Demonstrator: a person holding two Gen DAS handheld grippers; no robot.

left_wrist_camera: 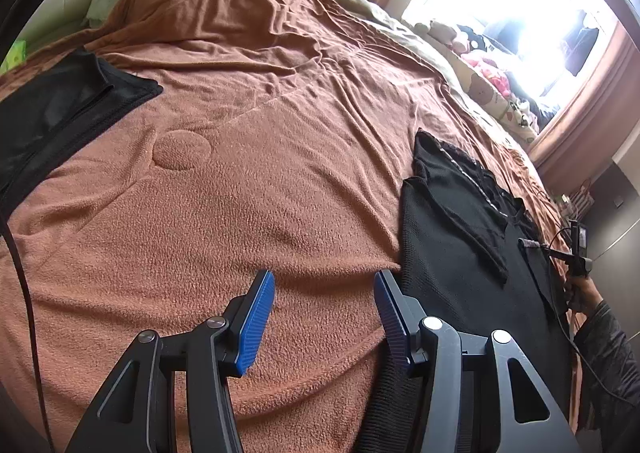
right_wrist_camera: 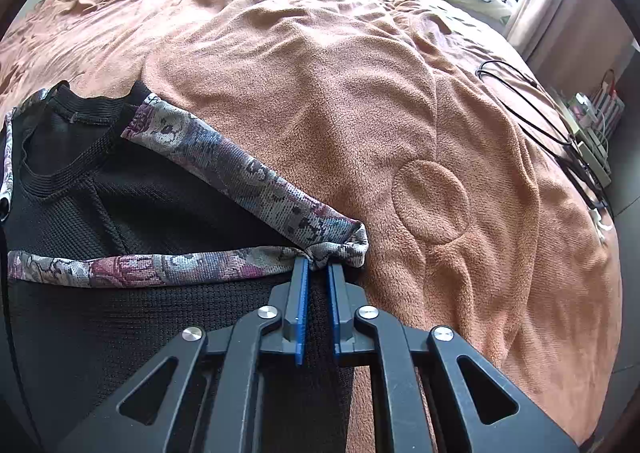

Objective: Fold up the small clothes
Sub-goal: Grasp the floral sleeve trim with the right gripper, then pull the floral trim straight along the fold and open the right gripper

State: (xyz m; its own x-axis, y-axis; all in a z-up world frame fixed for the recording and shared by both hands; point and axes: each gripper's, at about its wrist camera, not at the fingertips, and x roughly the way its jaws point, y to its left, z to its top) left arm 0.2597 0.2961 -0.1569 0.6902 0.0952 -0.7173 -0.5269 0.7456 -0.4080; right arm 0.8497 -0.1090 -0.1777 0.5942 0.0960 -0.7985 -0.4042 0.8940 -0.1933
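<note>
A black knit top [left_wrist_camera: 452, 225] with a grey-purple floral trim [right_wrist_camera: 240, 169] lies on the brown fleece blanket [left_wrist_camera: 240, 193]. My left gripper [left_wrist_camera: 324, 285] is open and empty, hovering over the blanket just left of the top's edge. My right gripper [right_wrist_camera: 318, 267] is shut on the top's floral-trimmed edge, with black knit pinched between its blue pads [right_wrist_camera: 301, 293]. The right gripper also shows far right in the left wrist view [left_wrist_camera: 576, 249]. The top's neckline [right_wrist_camera: 76, 133] lies at the left in the right wrist view.
Another black garment [left_wrist_camera: 60, 105] lies at the blanket's left. Soft toys and a printed pillow [left_wrist_camera: 492, 93] sit by the bright window. Black cables [right_wrist_camera: 524, 101] and a power strip [right_wrist_camera: 592, 149] lie at the bed's right edge.
</note>
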